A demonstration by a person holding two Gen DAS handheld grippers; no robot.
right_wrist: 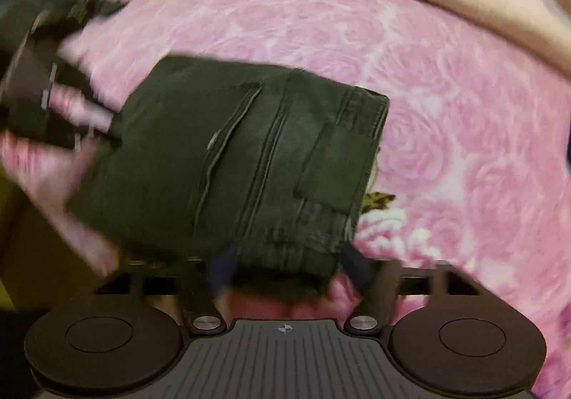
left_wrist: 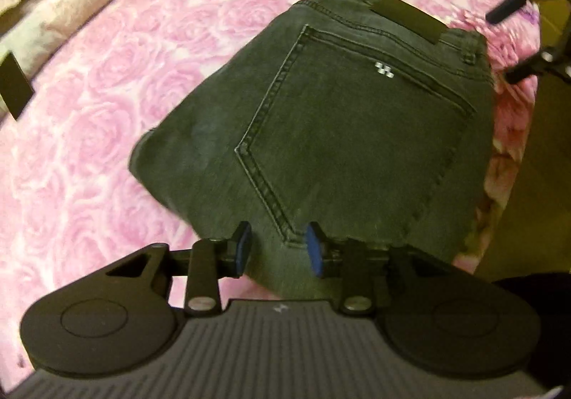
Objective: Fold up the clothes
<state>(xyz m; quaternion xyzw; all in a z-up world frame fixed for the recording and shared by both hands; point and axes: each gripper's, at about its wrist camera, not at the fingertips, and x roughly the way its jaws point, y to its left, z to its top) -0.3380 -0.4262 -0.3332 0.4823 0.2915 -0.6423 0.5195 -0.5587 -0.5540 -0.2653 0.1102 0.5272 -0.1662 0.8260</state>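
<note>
From the left wrist, the dark grey folded denim jeans [left_wrist: 321, 120] lie on the pink rose-patterned bedspread [left_wrist: 107, 113], back pocket up. The left hand-held gripper [left_wrist: 276, 249] hovers at their near edge, jaws narrowly apart with nothing pinched.

From the right wrist, blurred, the right hand-held gripper [right_wrist: 285, 267] stands wide astride the bundle's near edge, empty. The jeans look thick, heavy and limp; the layered near edge seems the best hold.
</note>
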